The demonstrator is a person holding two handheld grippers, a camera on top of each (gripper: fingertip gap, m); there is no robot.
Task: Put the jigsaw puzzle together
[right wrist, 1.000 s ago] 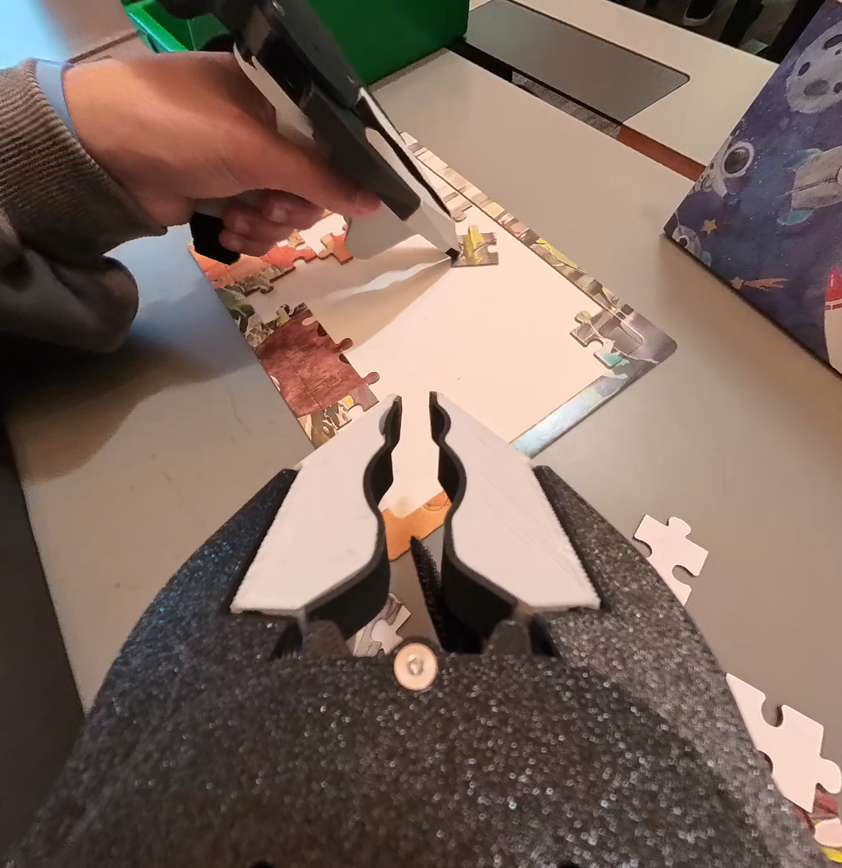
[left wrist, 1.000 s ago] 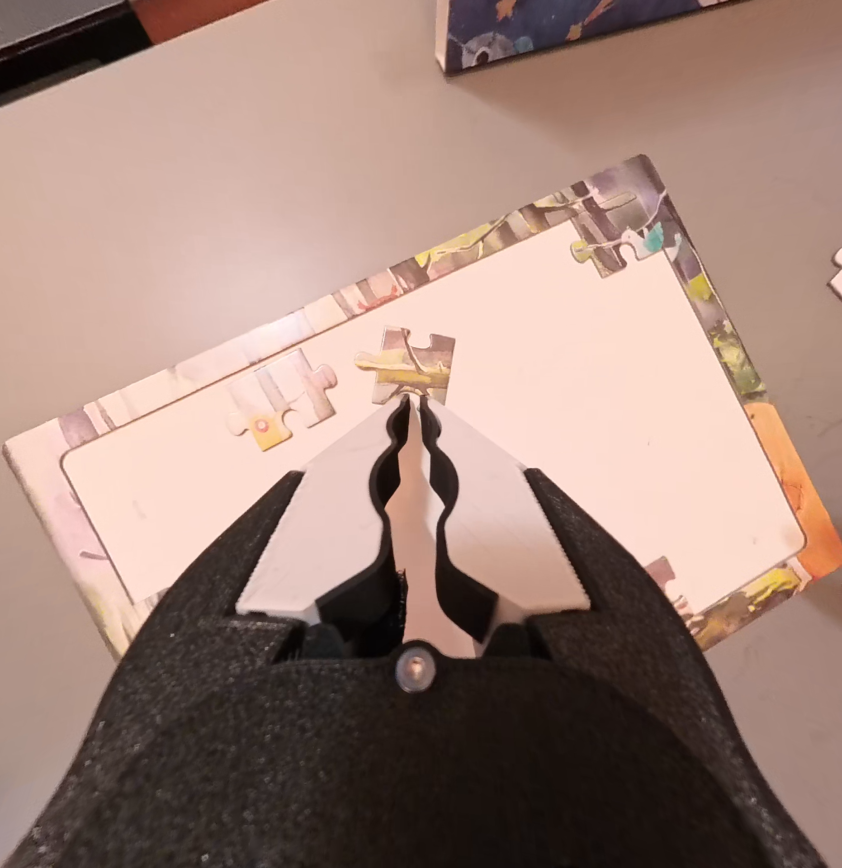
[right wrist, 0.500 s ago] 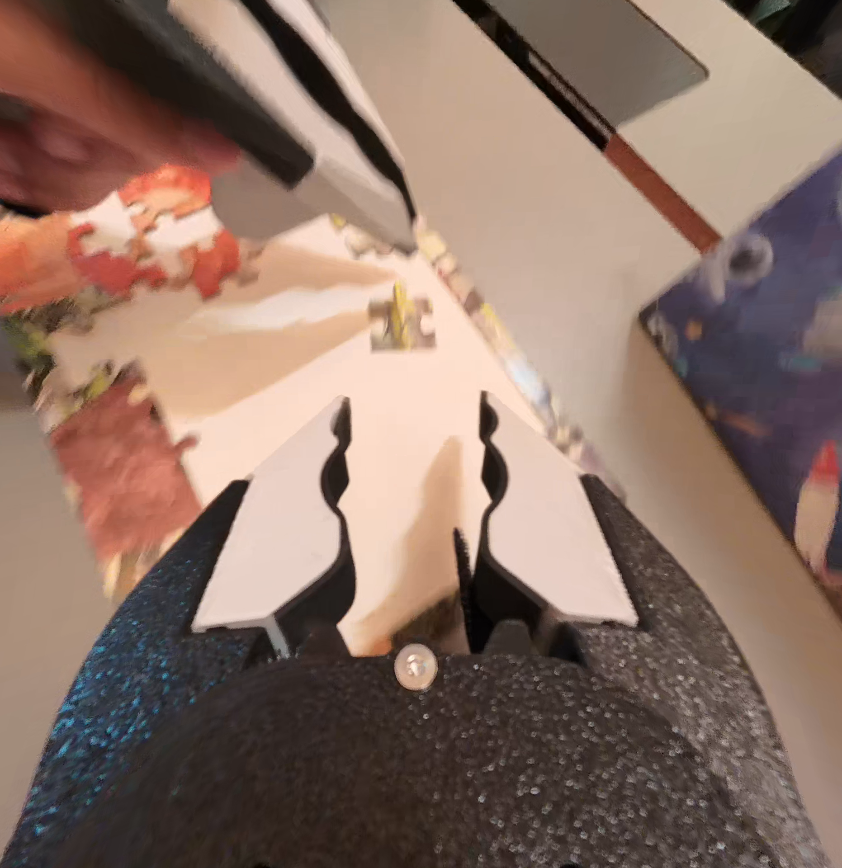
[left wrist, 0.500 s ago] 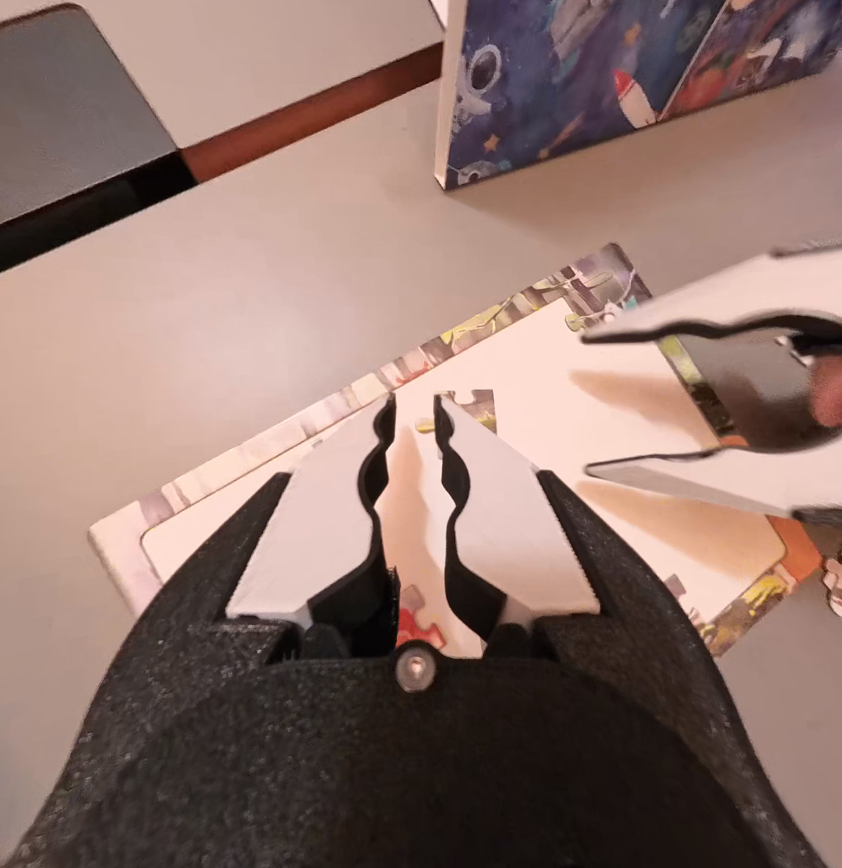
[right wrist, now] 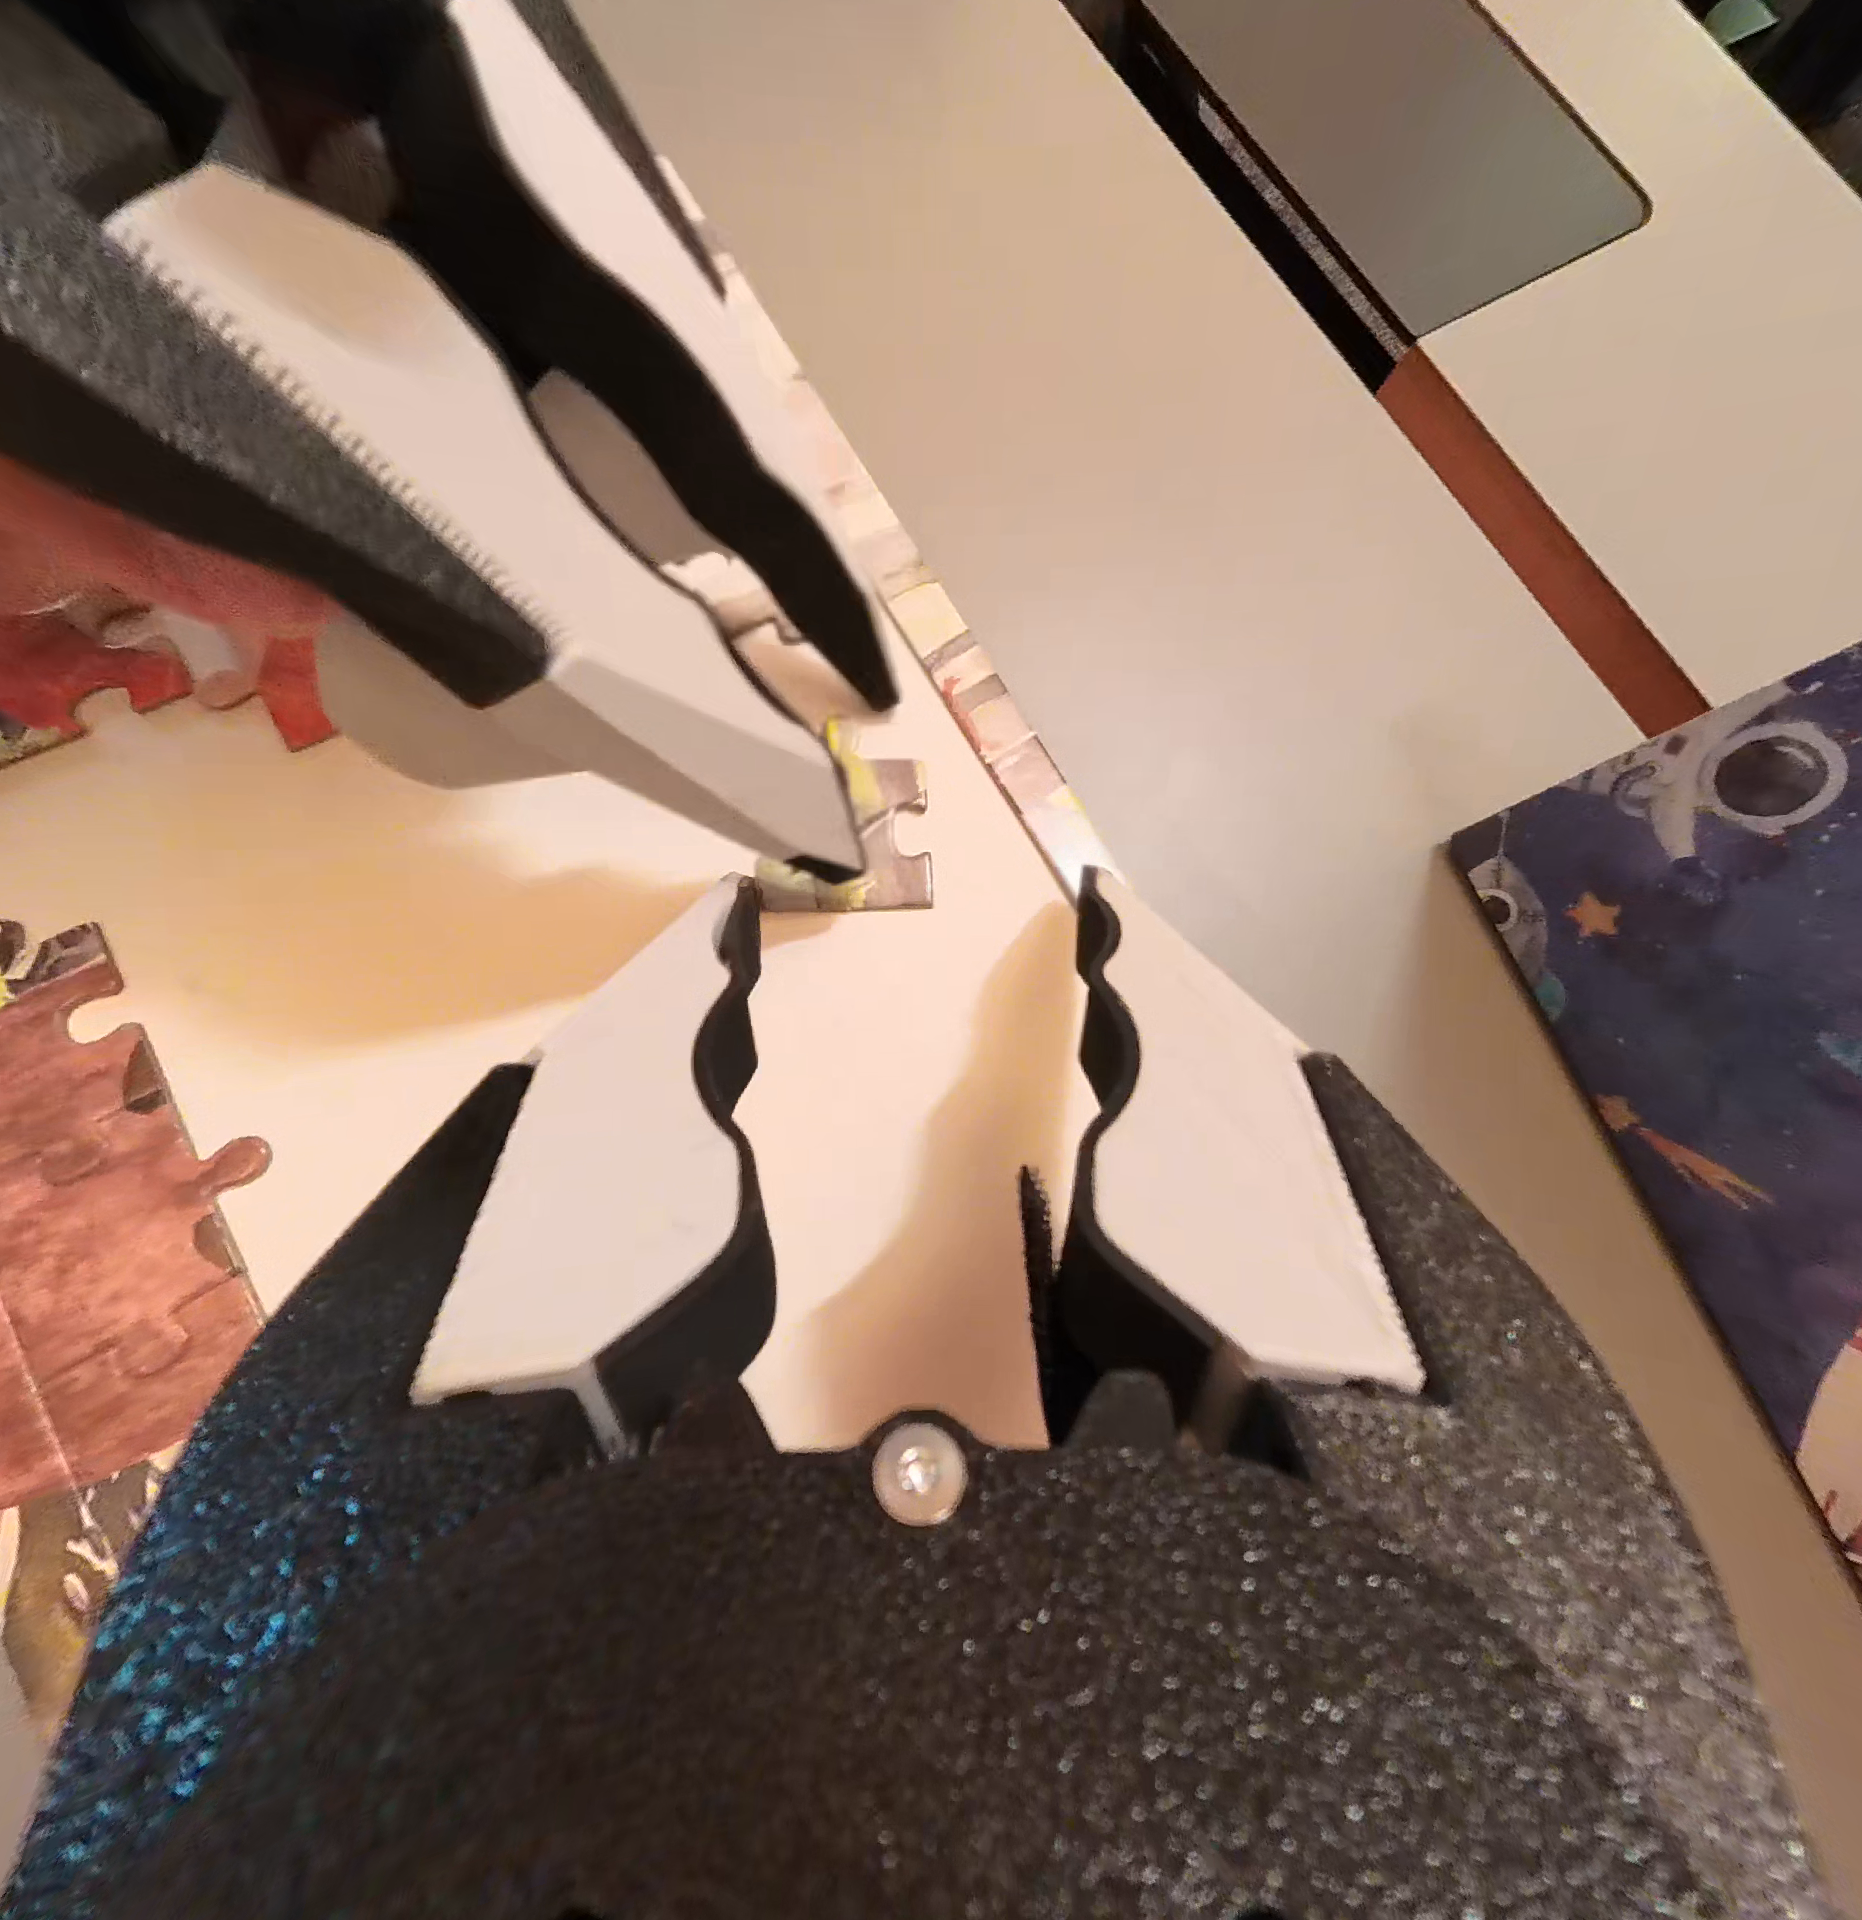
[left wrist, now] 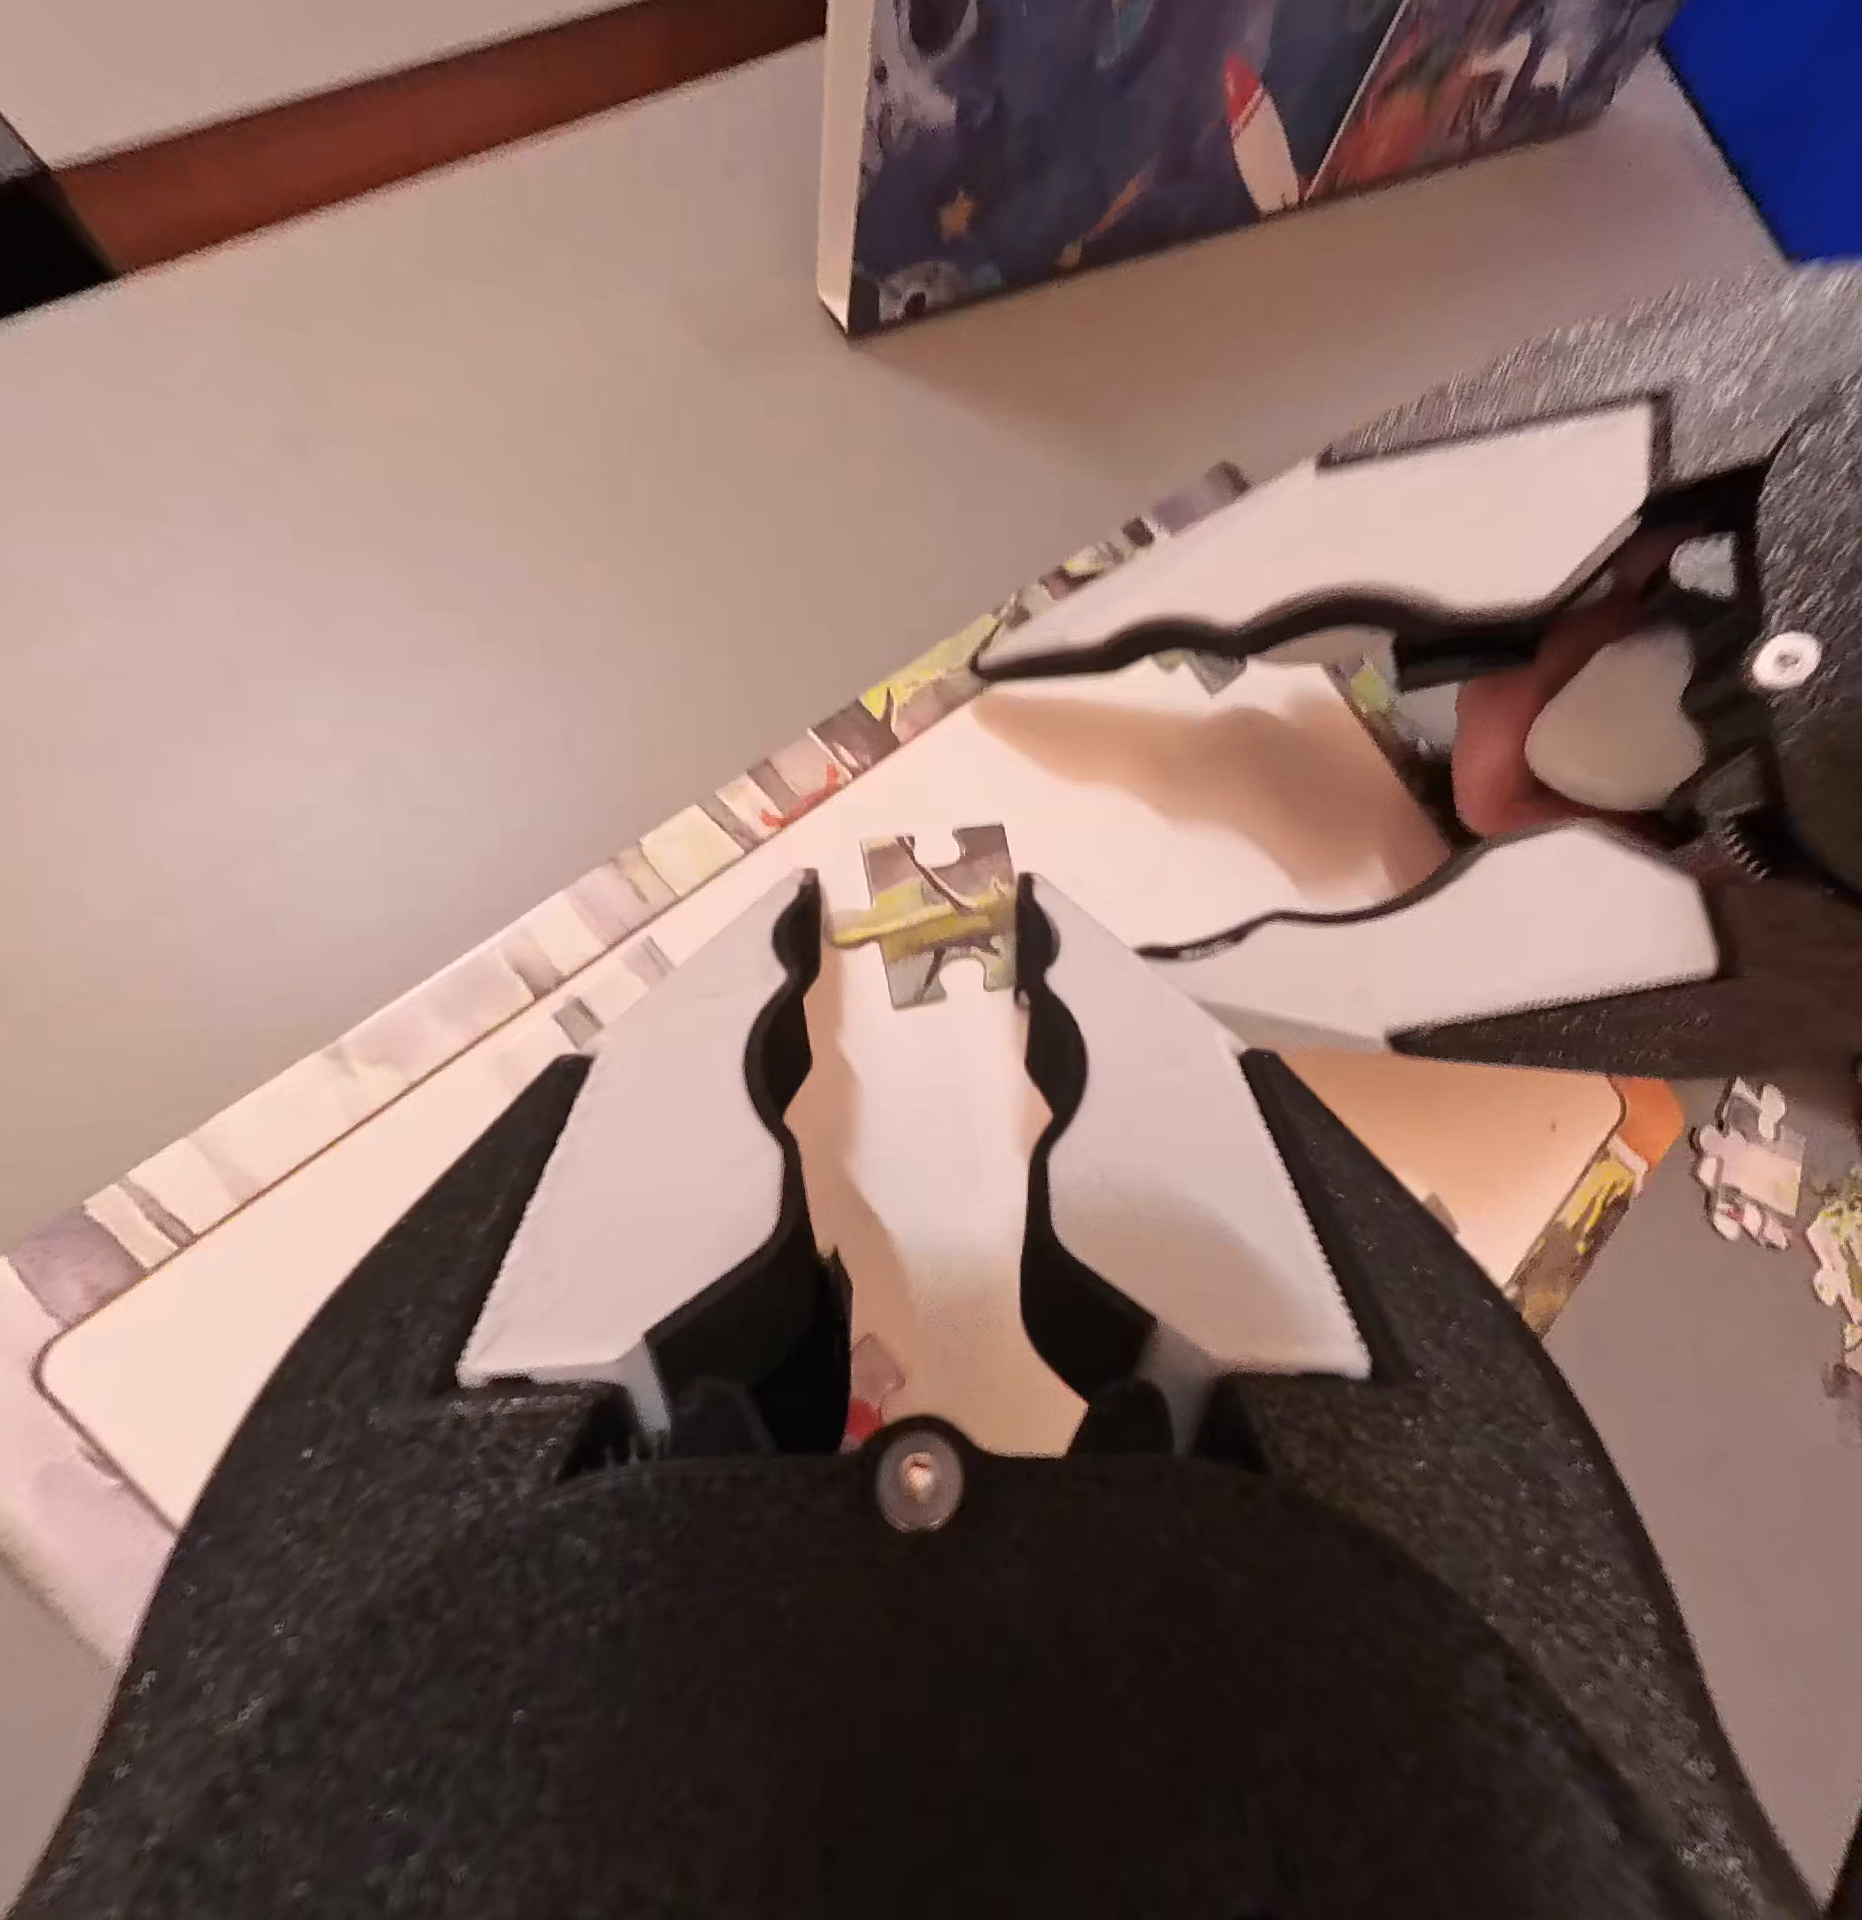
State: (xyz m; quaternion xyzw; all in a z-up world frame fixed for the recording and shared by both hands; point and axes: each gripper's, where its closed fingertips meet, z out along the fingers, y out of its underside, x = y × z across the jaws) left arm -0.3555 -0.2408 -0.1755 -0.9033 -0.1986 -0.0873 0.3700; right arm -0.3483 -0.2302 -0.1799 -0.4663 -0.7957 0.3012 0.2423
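space-print box point(left wrist: 1166, 135) behind, loose pieces point(left wrist: 1758, 1174) right

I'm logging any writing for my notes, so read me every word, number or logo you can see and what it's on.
None: no writing can be read in either view.
Space-themed box: printed pictures only, and blurred.
Puzzle board: painted border, blank centre.
Loose puzzle piece: artwork only.
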